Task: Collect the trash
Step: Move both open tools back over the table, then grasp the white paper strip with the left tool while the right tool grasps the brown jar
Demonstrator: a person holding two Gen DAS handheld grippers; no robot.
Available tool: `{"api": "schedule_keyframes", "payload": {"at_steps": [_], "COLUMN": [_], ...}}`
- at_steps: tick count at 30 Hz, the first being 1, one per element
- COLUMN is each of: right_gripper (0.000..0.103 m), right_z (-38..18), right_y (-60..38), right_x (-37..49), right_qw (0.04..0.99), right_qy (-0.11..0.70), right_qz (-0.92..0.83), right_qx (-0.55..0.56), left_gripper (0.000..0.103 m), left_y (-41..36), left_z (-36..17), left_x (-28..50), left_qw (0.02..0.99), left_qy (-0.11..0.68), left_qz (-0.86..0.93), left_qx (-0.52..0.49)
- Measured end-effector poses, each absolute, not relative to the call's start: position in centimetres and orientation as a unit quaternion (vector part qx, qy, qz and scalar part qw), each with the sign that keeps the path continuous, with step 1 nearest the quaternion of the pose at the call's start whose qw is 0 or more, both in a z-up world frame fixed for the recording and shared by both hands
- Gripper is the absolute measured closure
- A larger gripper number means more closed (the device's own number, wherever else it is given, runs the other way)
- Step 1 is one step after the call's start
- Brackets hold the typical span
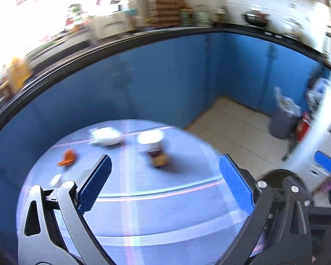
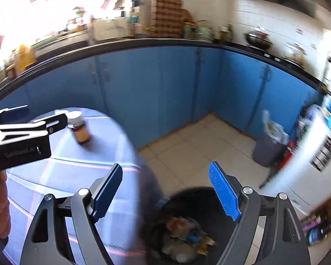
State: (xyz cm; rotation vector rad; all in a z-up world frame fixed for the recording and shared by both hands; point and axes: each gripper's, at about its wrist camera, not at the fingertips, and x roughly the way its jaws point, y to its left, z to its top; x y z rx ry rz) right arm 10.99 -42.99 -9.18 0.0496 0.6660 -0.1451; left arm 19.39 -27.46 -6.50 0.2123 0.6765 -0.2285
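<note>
On the round grey-blue table point(image 1: 165, 209) lie a crumpled white tissue point(image 1: 107, 135), an orange scrap point(image 1: 67, 158), a small white scrap point(image 1: 56, 179) and a brown bottle with a white cap point(image 1: 153, 149). My left gripper point(image 1: 164, 174) is open and empty, above the table short of the bottle. My right gripper point(image 2: 165, 187) is open and empty, held over a black trash bin point(image 2: 187, 231) that holds wrappers. The bottle point(image 2: 80, 130) and the left gripper point(image 2: 11, 130) also show in the right wrist view.
Blue cabinets point(image 1: 143, 84) with a black countertop curve behind the table. A grey bin with a bag point(image 1: 283, 119) stands on the tiled floor at the right, beside a white fridge point(image 2: 309, 161). The black bin sits right of the table's edge.
</note>
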Motion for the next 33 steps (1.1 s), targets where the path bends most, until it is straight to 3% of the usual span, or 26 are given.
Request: {"api": "schedule_keyframes", "payload": {"at_steps": [10, 20, 26, 27, 29, 31, 33], "right_gripper": [0.025, 0.025, 0.025, 0.027, 0.046, 0.059, 0.060], "right_z": [-9.5, -13.2, -14.8, -15.0, -15.3, -15.5, -15.6], "right_y": [-32.9, -28.5, -28.3, -28.1, -28.0, -28.0, -28.2], "right_x": [19.8, 26.5, 29.0, 29.1, 29.3, 29.4, 29.2], "right_qw": [0.940, 0.925, 0.918, 0.918, 0.917, 0.913, 0.912], "right_qy": [0.340, 0.377, 0.395, 0.395, 0.398, 0.405, 0.408], "right_qz": [0.018, 0.016, 0.020, 0.021, 0.024, 0.026, 0.037], "right_qx": [-0.015, -0.041, -0.030, -0.031, -0.031, -0.028, -0.018], "left_gripper": [0.011, 0.016, 0.030, 0.030, 0.032, 0.043, 0.062], "left_y": [-13.0, -7.7, -6.4, -6.3, -6.4, -6.5, -6.8], "left_z": [-10.7, -15.0, -17.1, -17.1, -17.1, -17.0, -16.8], "left_x": [24.4, 27.1, 28.1, 28.0, 27.9, 27.8, 27.6], "left_qw": [0.923, 0.901, 0.886, 0.888, 0.888, 0.889, 0.891], "left_qy": [0.380, 0.427, 0.455, 0.451, 0.451, 0.448, 0.445], "left_qz": [0.040, 0.072, 0.076, 0.081, 0.081, 0.085, 0.083], "left_qx": [0.042, -0.011, -0.047, -0.046, -0.047, -0.045, -0.044]}}
